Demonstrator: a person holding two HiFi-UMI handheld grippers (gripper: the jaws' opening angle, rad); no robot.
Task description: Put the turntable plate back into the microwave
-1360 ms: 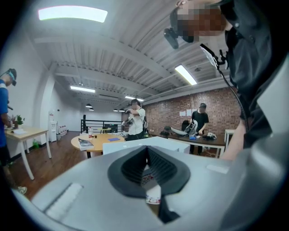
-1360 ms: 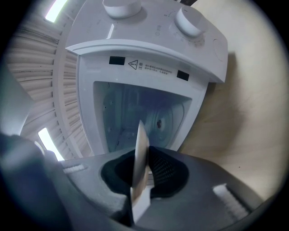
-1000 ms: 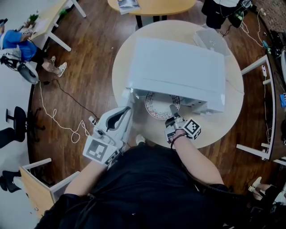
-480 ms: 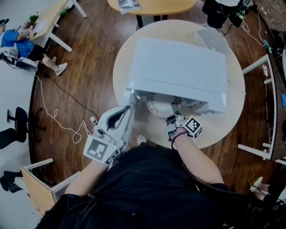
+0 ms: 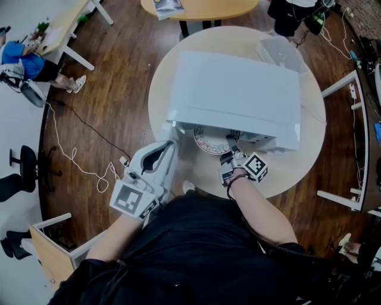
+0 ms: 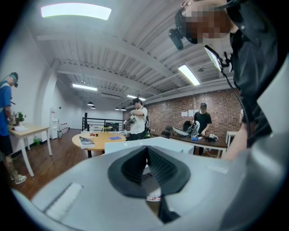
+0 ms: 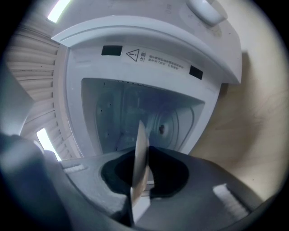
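The white microwave (image 5: 235,95) stands on the round table (image 5: 297,173), its front facing me. The glass turntable plate (image 5: 209,142), with a red pattern, pokes halfway out of the opening. My right gripper (image 5: 229,150) is shut on its near rim. In the right gripper view the plate (image 7: 139,149) runs edge-on between the jaws of my right gripper (image 7: 141,159), in front of the open cavity (image 7: 135,108) with its round hub (image 7: 161,129). My left gripper (image 5: 171,143) rests by the microwave's front left corner. In its own view my left gripper (image 6: 146,151) is shut, nothing between the pads.
A clear plastic box (image 5: 280,52) sits on the table behind the microwave. A second wooden table (image 5: 202,8) stands beyond. A white cable (image 5: 77,161) trails over the wooden floor at left. People (image 6: 137,117) stand in the room's background.
My right gripper has edged slightly toward the microwave, carrying the plate a little deeper into the opening. The left gripper has stayed put.
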